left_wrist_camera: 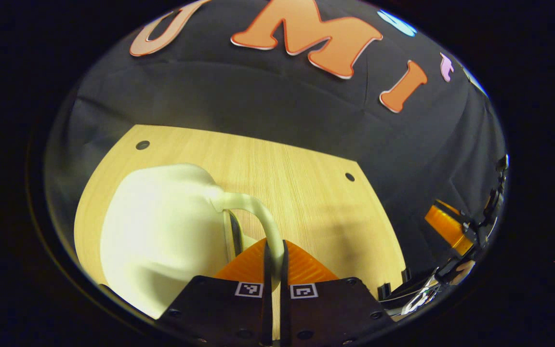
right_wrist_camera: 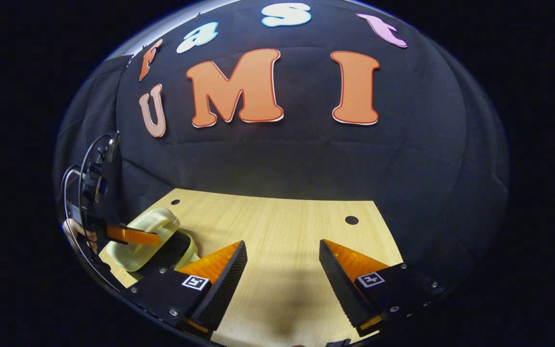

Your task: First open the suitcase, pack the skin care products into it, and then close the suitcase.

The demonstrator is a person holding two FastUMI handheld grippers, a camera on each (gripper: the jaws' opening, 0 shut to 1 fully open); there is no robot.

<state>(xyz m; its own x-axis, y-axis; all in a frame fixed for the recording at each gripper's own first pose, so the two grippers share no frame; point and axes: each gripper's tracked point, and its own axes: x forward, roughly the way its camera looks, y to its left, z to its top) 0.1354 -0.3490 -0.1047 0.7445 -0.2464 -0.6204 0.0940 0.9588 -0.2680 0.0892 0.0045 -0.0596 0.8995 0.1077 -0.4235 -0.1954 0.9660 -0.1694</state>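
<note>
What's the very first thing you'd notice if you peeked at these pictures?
The pale cream suitcase grabs the eye first: it sits at the left of the wooden table, and the left gripper is pinched shut on its curved handle. In the right gripper view, the right gripper hangs wide open over bare wood, with the suitcase off to its left and its lid partly raised.
</note>
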